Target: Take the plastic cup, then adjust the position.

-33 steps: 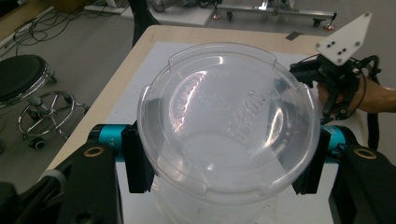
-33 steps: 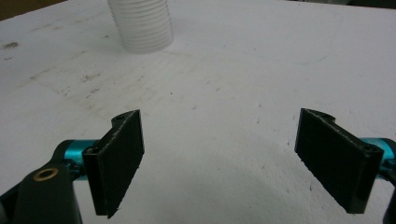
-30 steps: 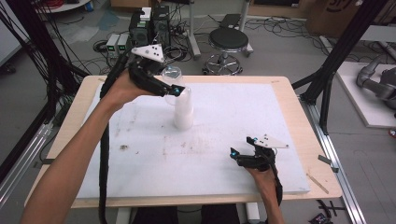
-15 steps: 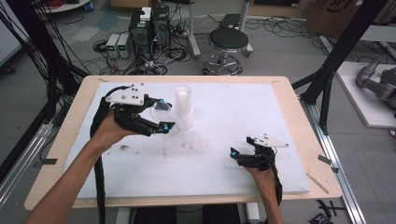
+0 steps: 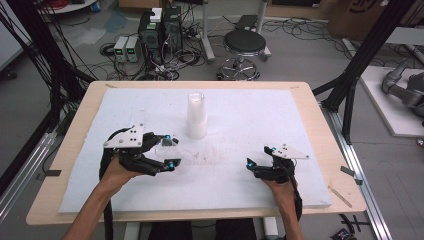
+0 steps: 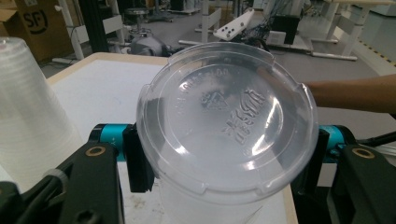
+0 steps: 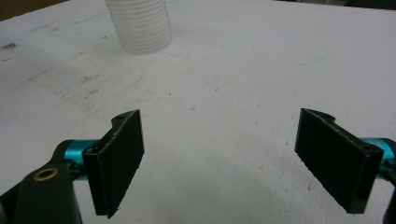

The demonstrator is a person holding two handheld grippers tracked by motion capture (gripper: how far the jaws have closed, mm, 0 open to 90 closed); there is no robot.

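A stack of clear plastic cups (image 5: 196, 115) stands upside down on the white foam board (image 5: 240, 115), just behind its middle. My left gripper (image 5: 170, 151) is low over the board, front-left of the stack, shut on a single clear cup (image 5: 166, 148). In the left gripper view the cup's round embossed base (image 6: 226, 123) faces the camera between the two black jaws, and the stack (image 6: 28, 112) rises at the left. My right gripper (image 5: 257, 156) rests at the front right of the board. It stands open (image 7: 219, 158) with nothing between its pads and points toward the stack (image 7: 140, 23).
The board lies on a wooden table (image 5: 325, 130) with bare edges all round. A stool (image 5: 245, 42), computer boxes (image 5: 160, 27) and cables stand on the floor beyond the far edge. Black frame posts (image 5: 360, 65) rise at both sides.
My left gripper has come away from the top of the stack with one cup in it, moving left, toward the person and down close to the board. The right gripper has not moved.
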